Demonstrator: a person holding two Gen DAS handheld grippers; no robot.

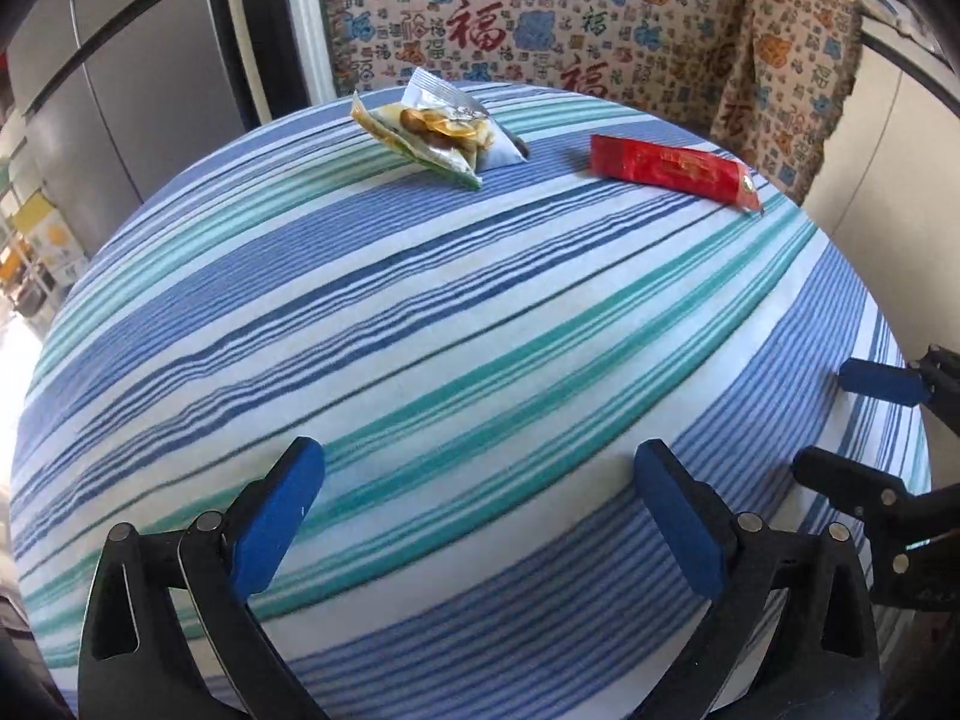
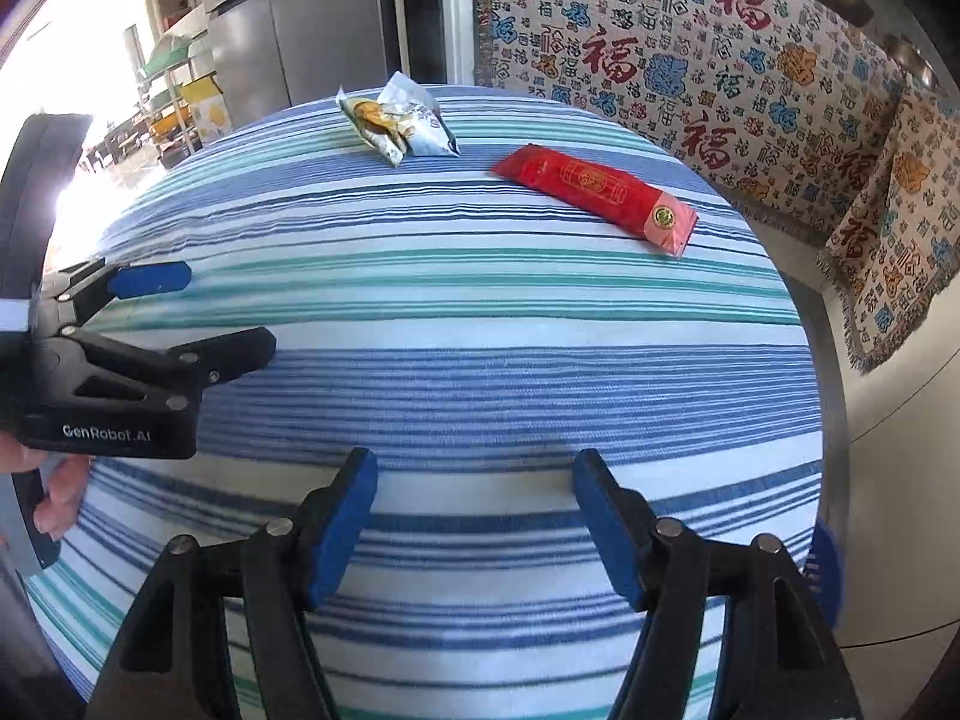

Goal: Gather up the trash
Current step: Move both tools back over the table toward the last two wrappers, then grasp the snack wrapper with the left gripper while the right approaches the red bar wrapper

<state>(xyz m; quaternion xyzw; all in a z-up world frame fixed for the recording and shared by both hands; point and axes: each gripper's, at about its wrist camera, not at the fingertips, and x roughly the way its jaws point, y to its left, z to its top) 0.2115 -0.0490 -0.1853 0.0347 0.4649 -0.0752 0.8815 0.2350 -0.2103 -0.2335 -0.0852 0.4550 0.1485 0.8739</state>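
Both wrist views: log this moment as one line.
left gripper: open, empty | right gripper: open, empty | red wrapper, crumpled snack packets: untouched, far side of striped tablecloth

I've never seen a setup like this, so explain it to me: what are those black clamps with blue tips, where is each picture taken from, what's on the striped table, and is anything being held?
They are hand-held grippers; a person carries one in each hand. Each picture comes from a camera on one gripper, looking along its fingers. The left gripper and right gripper both stand open and empty. On the striped tablecloth lie two pieces of trash at the far side: a crumpled snack wrapper and a red packet. Behind is a patterned blanket.
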